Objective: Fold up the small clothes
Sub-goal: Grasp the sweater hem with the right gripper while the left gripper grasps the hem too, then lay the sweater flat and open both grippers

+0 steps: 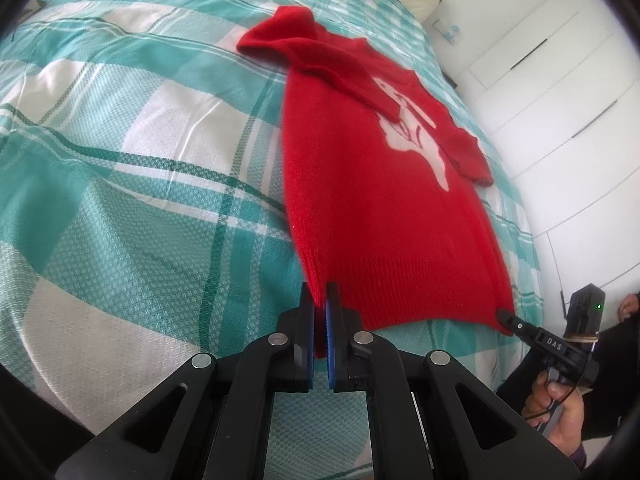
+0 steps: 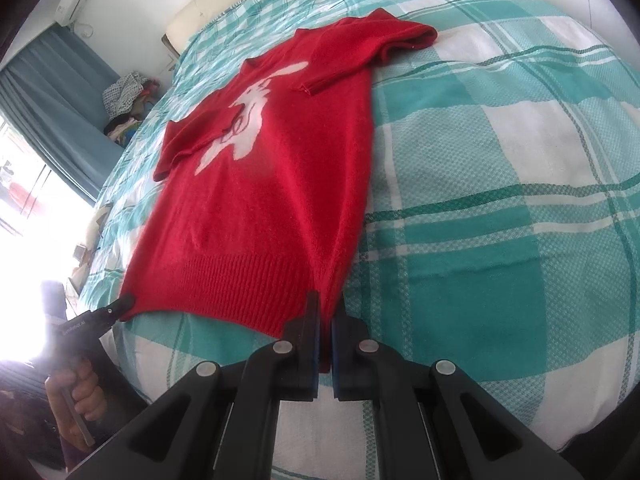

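Holding: both tongs are clenched on the bottom hem of the red sweater (image 1: 380,208), 1 at each corner
Left tongs (image 1: 320,320): pinching the left hem corner, knit bunched between the blue pads
Right tongs (image 2: 326,332): pinching the right hem corner, cloth caught between the pads
Sweater: lying face up on the bed (image 1: 120,160), white animal motif showing, both short sleeves folded in over the chest
Handling: likely light, soft and floppy; the knit will stretch and sag between the 2 grips, not slippery
Where to grip: the ribbed hem is thicker and firmer, so the corners look like the best hold
Risk: uneven lifting could spill the sleeves back out or skew the fold
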{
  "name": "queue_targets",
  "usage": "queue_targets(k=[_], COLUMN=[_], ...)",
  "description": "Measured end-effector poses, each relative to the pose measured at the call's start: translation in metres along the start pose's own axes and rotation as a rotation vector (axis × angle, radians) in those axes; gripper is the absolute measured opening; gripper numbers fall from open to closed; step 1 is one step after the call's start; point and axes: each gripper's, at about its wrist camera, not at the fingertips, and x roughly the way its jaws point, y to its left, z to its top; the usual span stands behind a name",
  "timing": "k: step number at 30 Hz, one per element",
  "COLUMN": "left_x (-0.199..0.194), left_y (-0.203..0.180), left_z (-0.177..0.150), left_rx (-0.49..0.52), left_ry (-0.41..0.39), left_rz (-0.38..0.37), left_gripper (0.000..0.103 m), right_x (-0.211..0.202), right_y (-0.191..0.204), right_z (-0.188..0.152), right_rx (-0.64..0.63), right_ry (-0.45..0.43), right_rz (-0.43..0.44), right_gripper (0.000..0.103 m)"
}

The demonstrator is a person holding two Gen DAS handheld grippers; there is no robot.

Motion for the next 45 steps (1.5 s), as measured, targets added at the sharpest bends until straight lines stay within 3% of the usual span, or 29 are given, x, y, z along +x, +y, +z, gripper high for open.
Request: queue_targets(k=[8, 17, 25, 28, 34, 37, 39, 42, 45], left_x=[0.005, 0.017, 0.011, 0.022, 0.019, 0.008, -0.005, -0.035, -0.069], left_y=[-0.006, -0.007, -0.007, -0.007, -0.008, -0.011, -0.014, -0.026, -0.041], left_z=[-0.010, -0.011, -0.014, -0.011, -0.014, -0.019, -0.026, -0.034, -0.025], left_rx=[0.022, 0.042, 0.039, 0.045, 0.045, 0.036, 0.031, 0.071, 0.127], left_ry=[-0.020, -0.004, -0.006, 0.009, -0.009, -0.018, -0.027, -0.066, -0.189], left_rz=[0.097, 0.152, 0.151, 0.180, 0.180, 0.131, 0.097, 0.173, 0.229], left_gripper=[0.002, 0.002, 0.002, 0.003, 0.007, 0.026, 0.050, 0.068, 0.082], right_x=[-0.003, 0.012, -0.005, 0.015, 0.013, 0.005, -0.002, -0.020, -0.050], right_y=[-0.003, -0.014, -0.006, -0.011, -0.011, -0.010, -0.009, -0.012, -0.015], right_z=[-0.008, -0.015, -0.019, -0.018, -0.022, -0.026, -0.031, -0.036, -0.017], right_rx=[-0.012, 0.001, -0.030, -0.029, -0.044, -0.036, -0.041, -0.085, -0.192], right_ry=[-0.018, -0.031, -0.014, 0.008, -0.041, -0.047, -0.028, -0.003, -0.078], right_rz=[-0.014, -0.001, -0.038, -0.066, -0.079, -0.061, -0.066, -0.107, -0.235], right_gripper=[0.004, 0.004, 0.003, 0.003, 0.002, 0.008, 0.021, 0.031, 0.034])
